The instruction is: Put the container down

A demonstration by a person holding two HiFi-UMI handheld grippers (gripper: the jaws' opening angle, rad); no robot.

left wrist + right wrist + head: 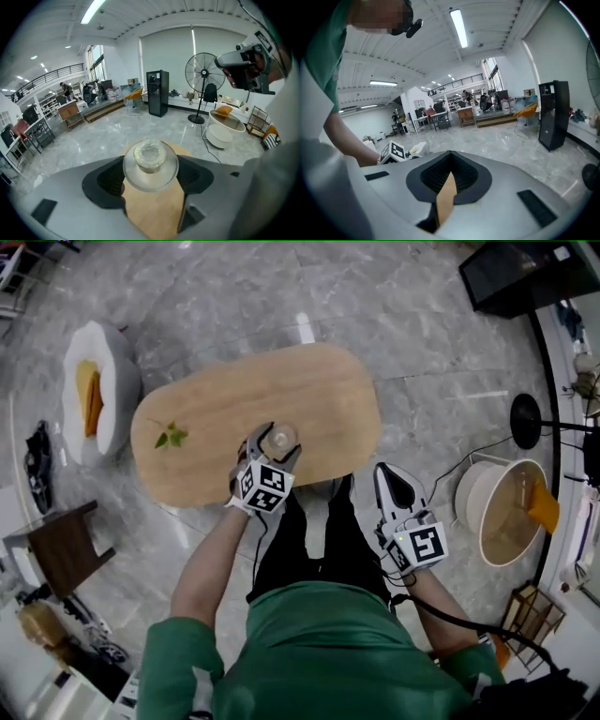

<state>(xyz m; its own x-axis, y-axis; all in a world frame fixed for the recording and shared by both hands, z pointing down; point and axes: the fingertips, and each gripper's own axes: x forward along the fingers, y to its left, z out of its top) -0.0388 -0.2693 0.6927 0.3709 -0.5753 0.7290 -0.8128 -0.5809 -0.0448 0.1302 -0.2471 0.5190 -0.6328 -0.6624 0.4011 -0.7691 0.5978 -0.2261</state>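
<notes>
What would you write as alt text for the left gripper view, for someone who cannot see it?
The left gripper has its two grey jaws closed on a small clear glass container with a rounded top, over a light wooden table. Behind is a large bright hall with a shiny grey floor and a standing fan.

Ahead of you an oval wooden table [319, 390] on grey marble floor [422, 324], a small green sprig [172, 436] on its left part, to your far left a white armchair [117, 381] with an orange cushion [89, 395], near left a dark wooden stool [61, 545], on your right a round white low table [469, 498], beyond it a black fan base [525, 420]
</notes>
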